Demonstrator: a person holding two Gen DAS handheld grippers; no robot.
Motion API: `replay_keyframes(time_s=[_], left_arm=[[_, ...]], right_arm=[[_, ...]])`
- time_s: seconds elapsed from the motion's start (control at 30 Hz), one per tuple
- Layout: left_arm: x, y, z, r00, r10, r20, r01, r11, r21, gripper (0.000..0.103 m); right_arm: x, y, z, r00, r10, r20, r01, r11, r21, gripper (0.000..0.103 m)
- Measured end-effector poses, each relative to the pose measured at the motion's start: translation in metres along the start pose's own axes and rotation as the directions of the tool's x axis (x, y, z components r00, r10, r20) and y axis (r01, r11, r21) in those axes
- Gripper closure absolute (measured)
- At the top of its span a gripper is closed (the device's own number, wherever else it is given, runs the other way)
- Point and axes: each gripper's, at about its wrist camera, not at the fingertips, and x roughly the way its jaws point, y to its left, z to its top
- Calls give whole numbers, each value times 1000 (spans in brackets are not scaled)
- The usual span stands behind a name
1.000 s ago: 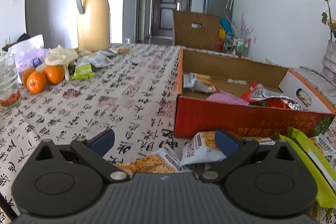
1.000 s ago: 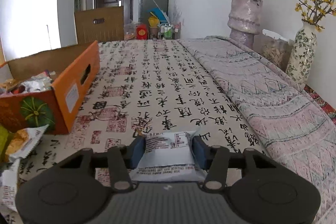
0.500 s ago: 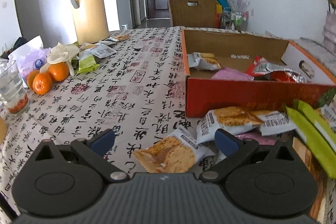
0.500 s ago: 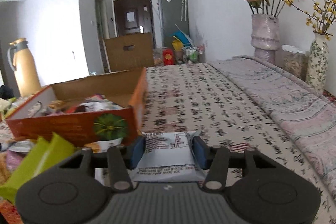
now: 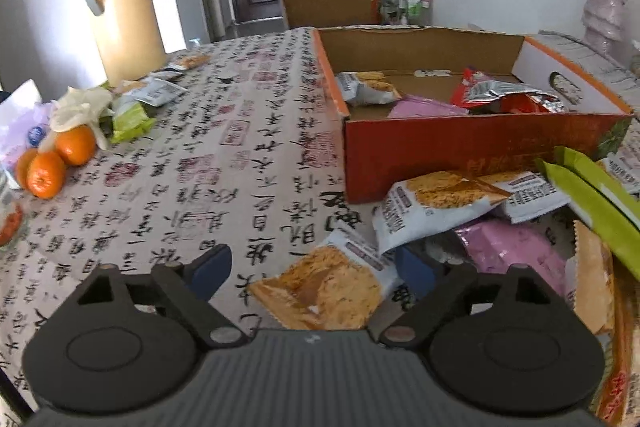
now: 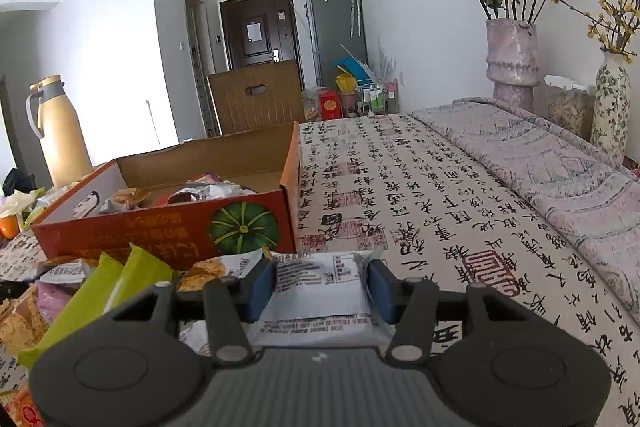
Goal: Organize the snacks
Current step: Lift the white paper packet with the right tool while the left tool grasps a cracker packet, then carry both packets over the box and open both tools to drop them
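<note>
Orange box (image 6: 168,231) = landmark. Right gripper (image 6: 320,287) pinches white packet (image 6: 320,291) just in front of box's near wall; lift over wall, drop inside. Left gripper (image 5: 316,275) closing round cracker packet (image 5: 324,287), pads not touching yet. Green packs (image 6: 104,291) crowd box front.

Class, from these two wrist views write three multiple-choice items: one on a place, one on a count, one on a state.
1. Where is the crumpled red-and-silver packet?
A inside the orange box
B beside the oranges
C under the jug

2. How many oranges show by the tablecloth's left edge?
A one
B three
C six

3. What do the right tongs hold?
A nothing
B a white snack packet
C a green packet

Key: 1 A, it lies within the box walls. 2 B, three sit clustered together. 3 B, both pads press its sides.
</note>
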Motion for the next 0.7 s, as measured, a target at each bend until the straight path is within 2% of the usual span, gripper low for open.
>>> replay_keyframes(time_s=[0.17, 0.27, 0.33, 0.37, 0.43, 0.5, 0.7], left_arm=[[-4, -2, -5, 999, -48, -2, 48, 998, 34, 19], [-2, -3, -6, 999, -41, -8, 41, 998, 42, 19], [3, -4, -6, 999, -48, -24, 49, 998, 41, 25], [4, -4, -6, 998, -52, -34, 54, 998, 44, 34], [4, -5, -6, 997, -71, -34, 72, 997, 40, 41], [3, -4, -6, 996, -81, -38, 82, 996, 24, 55], [-5, -4, -11, 996, -88, -29, 88, 996, -8, 61]], right_arm=[[-4, 1, -1, 1000, -1, 1, 1, 1000, -1, 51], [-4, 2, -1, 1000, 0, -1, 0, 1000, 0, 51], [-4, 3, -2, 1000, 6, -3, -6, 1000, -1, 51], [-4, 5, -2, 1000, 8, -3, -8, 1000, -2, 51], [-5, 6, -3, 1000, 14, -5, -14, 1000, -5, 51], [-6, 7, -3, 1000, 18, -5, -18, 1000, -7, 51], [-10, 10, -3, 1000, 29, -4, -29, 1000, -9, 51]])
